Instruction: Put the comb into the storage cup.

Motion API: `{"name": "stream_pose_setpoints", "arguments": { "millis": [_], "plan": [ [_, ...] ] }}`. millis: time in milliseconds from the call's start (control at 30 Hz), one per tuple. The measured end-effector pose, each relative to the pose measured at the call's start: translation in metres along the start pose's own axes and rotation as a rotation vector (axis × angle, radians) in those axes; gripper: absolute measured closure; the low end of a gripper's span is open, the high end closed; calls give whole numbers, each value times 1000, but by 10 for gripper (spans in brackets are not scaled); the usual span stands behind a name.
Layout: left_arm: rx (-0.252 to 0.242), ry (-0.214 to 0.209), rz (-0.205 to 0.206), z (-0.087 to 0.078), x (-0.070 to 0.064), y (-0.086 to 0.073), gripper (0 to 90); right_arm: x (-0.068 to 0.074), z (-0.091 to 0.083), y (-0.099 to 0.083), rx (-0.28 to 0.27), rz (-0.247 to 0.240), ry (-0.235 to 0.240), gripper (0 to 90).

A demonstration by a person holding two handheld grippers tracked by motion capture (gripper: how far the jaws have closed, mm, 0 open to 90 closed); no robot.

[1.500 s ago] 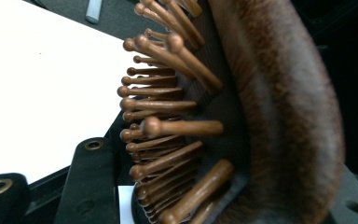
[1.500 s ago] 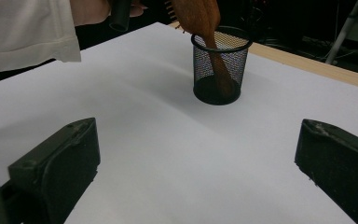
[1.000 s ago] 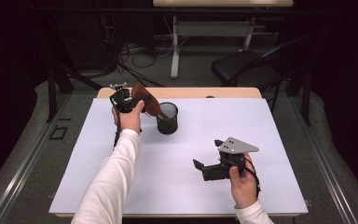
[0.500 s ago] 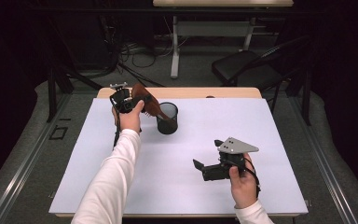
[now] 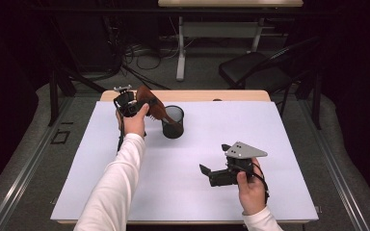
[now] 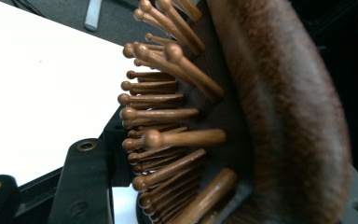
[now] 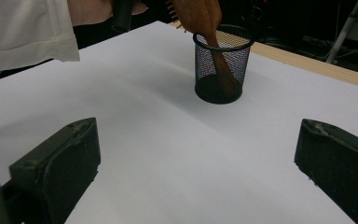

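Note:
A brown wooden hairbrush (image 5: 152, 107) leans out of a black mesh cup (image 5: 173, 122) at the back left of the white table (image 5: 173, 192). Its handle reaches down inside the cup (image 7: 223, 65), while the bristled head (image 7: 199, 14) sticks out above the rim. My left gripper (image 5: 134, 107) is shut on the brush head; up close, its pegs and wooden back (image 6: 270, 107) sit beside one black finger (image 6: 81, 182). My right gripper (image 5: 214, 159) rests low at the front right, open, its jaws (image 7: 200, 158) wide apart with nothing between them and pointed toward the cup.
A white sleeve (image 7: 23, 28) crosses the left side of the table. The wooden table edge (image 5: 197, 95) runs behind the cup. A dark chair (image 5: 255, 72) and floor cables (image 5: 139, 50) lie beyond the table.

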State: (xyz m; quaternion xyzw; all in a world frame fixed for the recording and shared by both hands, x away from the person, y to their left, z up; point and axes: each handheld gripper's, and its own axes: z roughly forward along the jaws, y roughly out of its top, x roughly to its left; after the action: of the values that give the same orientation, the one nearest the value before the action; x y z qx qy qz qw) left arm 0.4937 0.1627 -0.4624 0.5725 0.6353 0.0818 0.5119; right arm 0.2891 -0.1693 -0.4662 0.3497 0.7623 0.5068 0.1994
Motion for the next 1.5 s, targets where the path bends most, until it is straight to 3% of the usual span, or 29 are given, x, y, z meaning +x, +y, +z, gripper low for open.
{"name": "stream_pose_setpoints", "arguments": {
  "millis": [367,667,1000,1500],
  "plan": [
    [-22,2,15,0,-2,-1,407,0,0,0,1,0,0,1],
    [-24,-6,36,2,-3,-2,343,0,0,0,2,-2,0,1],
    [-35,2,33,0,-1,-1,256,0,0,0,3,-3,1,2],
    [-61,-30,33,-7,1,3,295,1,1,-1,5,0,2,4]
  ]
}}
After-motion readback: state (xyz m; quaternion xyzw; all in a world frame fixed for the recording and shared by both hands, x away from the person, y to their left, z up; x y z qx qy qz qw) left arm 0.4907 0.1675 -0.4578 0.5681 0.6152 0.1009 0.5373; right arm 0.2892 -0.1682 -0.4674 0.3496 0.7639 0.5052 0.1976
